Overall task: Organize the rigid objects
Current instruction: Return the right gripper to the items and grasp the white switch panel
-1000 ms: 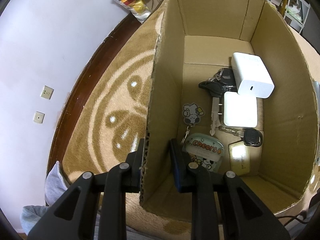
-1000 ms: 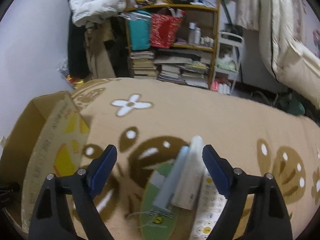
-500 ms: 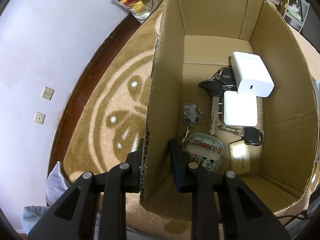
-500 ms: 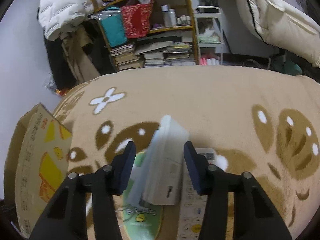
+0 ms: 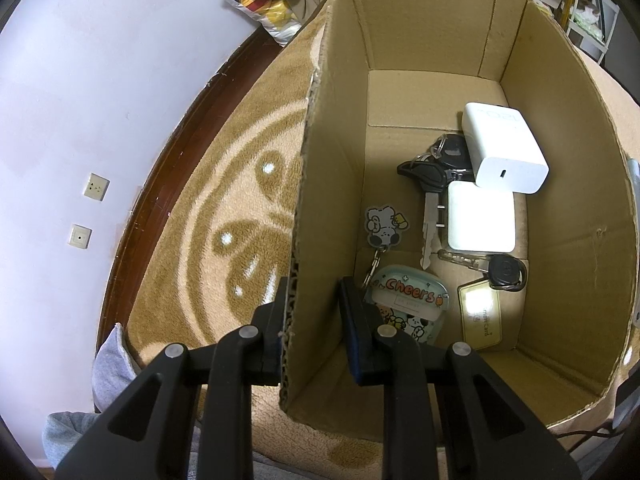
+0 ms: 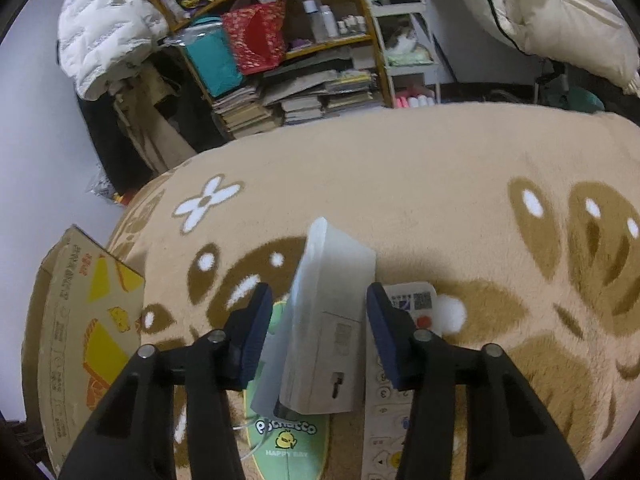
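Right gripper [image 6: 316, 332] pinches white remote [image 6: 326, 320], lifted off rug, long axis straight ahead along fingers. Box [image 6: 76, 320] lies to its left — left gripper [image 5: 314, 320] clamps box wall [image 5: 320, 200], steadying it.

Lived-in home, prob. a bedroom: plush patterned rug [image 6: 420, 184] underfoot, crammed wooden shelf [image 6: 280, 36] w/ book stacks at far wall, white puffer jacket [image 6: 104, 28] far left, bedding [image 6: 560, 12] far right, wall sockets [image 5: 95, 186].
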